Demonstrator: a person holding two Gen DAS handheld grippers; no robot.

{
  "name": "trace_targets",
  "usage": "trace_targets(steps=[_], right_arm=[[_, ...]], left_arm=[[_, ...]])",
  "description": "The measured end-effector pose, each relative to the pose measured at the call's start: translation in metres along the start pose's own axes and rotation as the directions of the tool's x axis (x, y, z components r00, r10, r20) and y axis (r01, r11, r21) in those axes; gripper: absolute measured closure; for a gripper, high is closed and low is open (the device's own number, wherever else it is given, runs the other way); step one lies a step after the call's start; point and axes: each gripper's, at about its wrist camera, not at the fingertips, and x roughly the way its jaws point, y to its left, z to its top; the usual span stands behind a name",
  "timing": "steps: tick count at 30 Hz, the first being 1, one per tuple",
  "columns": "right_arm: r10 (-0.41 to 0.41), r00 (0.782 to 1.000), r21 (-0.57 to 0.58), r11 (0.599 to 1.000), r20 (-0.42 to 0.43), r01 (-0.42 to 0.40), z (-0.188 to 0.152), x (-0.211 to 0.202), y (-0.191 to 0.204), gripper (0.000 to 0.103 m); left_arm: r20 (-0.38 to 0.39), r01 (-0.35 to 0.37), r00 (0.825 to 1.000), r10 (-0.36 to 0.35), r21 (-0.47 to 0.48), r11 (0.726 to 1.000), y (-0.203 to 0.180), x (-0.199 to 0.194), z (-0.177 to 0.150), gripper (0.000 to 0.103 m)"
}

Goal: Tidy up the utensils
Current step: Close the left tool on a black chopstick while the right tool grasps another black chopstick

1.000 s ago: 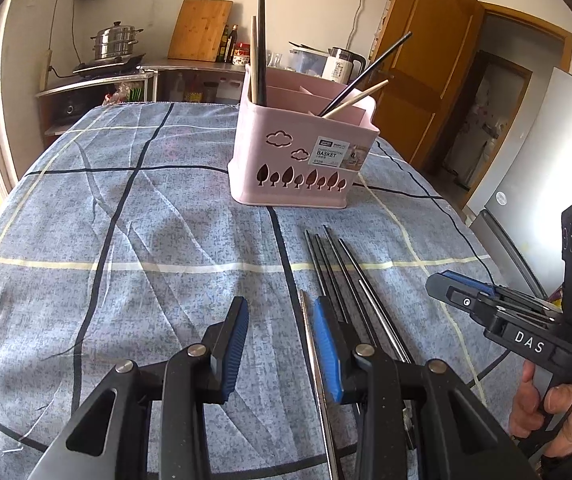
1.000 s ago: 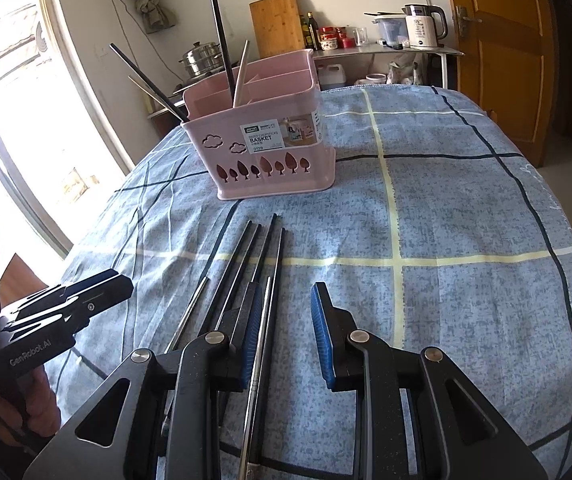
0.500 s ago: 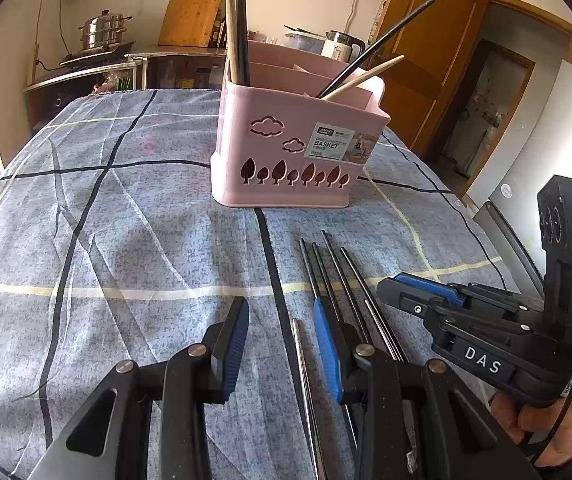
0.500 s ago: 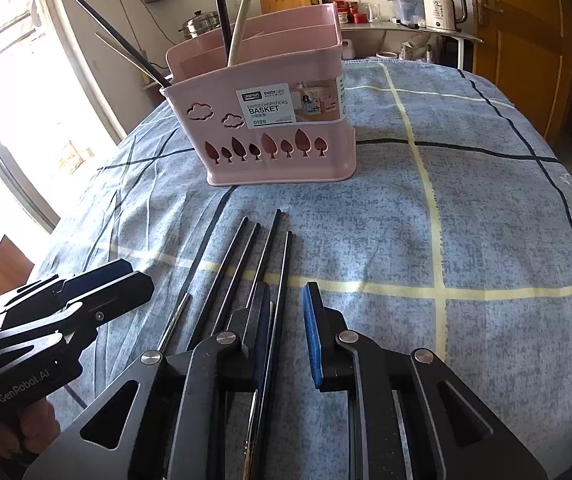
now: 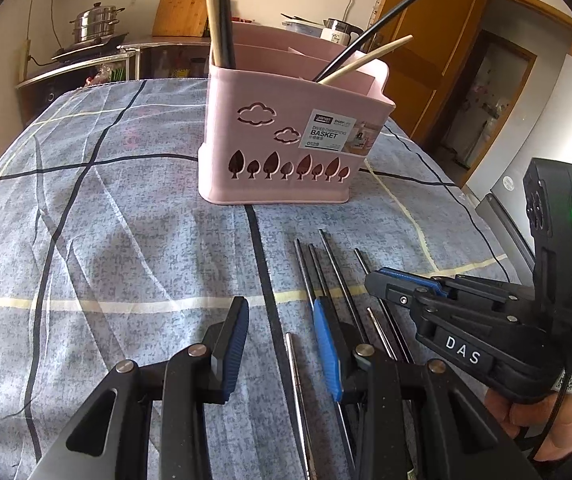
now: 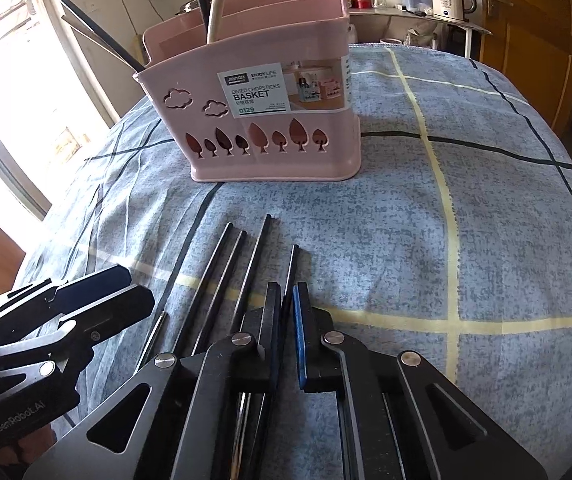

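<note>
Closing on the rightmost dark chopstick (image 6: 290,268), right gripper (image 6: 283,312) with jaws just drawn nearly together, the thin stick running up between the pads; grip looks set, though actual pad contact hard to confirm from this angle. Holding back at the near left of the row, left gripper (image 5: 279,344) part open and gripping nothing, a silver chopstick (image 5: 298,380) lying on the cloth between its fingers, probably waiting its turn. Resting side by side on the blue checked tablecloth (image 6: 466,220), remaining loose chopsticks (image 6: 221,264), tips pointing toward the far pink basket (image 6: 269,120), likely laid out so for easy single picks. Standing or leaning in the basket's compartments already, a few dark and pale chopsticks (image 5: 366,62), so sorting judged partly done. Hidden under both grippers' bodies, near ends of the loose sticks; exact count unclear. Cut off at the top edge, upright sticks in the basket; compartment interiors not visible.
</note>
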Motion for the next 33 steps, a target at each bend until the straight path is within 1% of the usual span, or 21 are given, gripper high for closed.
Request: trace_targets(steps=[5,8,10,15,18,19,22,23,27,30,33], right_arm=[[-0.006,1.0,0.05,0.999,0.002,0.006,-0.007,-0.011,-0.021,0.097],[-0.005,1.0,0.059,0.998,0.004,0.005,-0.01,-0.015,-0.028,0.097],[-0.002,1.0,0.061,0.998,0.006,0.002,-0.011,-0.016,-0.03,0.097],[0.002,1.0,0.06,0.998,0.01,-0.003,-0.011,-0.015,-0.03,0.097],[0.003,1.0,0.057,0.998,0.008,-0.003,-0.011,-0.015,-0.029,0.097],[0.002,1.0,0.056,0.998,0.006,-0.002,-0.011,-0.015,-0.029,0.097],[-0.007,1.0,0.051,0.999,-0.009,0.007,-0.01,-0.014,-0.029,0.097],[-0.012,1.0,0.048,0.999,-0.015,0.013,-0.009,-0.014,-0.028,0.097],[-0.049,0.998,0.025,0.998,-0.041,0.05,-0.008,-0.014,-0.022,0.097],[-0.072,0.995,0.004,0.997,-0.063,0.072,-0.008,-0.014,-0.017,0.097],[-0.077,0.994,0.01,0.997,-0.082,0.079,-0.01,-0.016,-0.018,0.097]], left_arm=[[-0.041,-0.002,0.999,0.002,0.015,1.0,-0.009,0.018,0.006,0.07],[-0.068,-0.019,0.997,0.02,0.019,1.0,-0.01,0.029,0.008,0.077],[-0.066,-0.025,0.998,0.026,0.02,0.999,-0.011,0.031,0.009,0.077],[-0.08,-0.056,0.995,0.06,0.058,0.997,-0.02,0.037,0.013,0.077],[-0.087,-0.091,0.991,0.098,0.082,0.992,-0.026,0.04,0.014,0.078],[-0.095,-0.093,0.99,0.101,0.088,0.992,-0.028,0.041,0.015,0.078],[-0.103,-0.133,0.984,0.146,0.125,0.983,-0.038,0.043,0.014,0.078],[-0.104,-0.143,0.982,0.157,0.135,0.981,-0.04,0.043,0.013,0.08],[-0.109,-0.153,0.979,0.17,0.148,0.977,-0.044,0.043,0.012,0.085],[-0.113,-0.155,0.978,0.174,0.158,0.975,-0.045,0.042,0.01,0.086],[-0.12,-0.15,0.978,0.17,0.156,0.976,-0.044,0.04,0.008,0.086]])
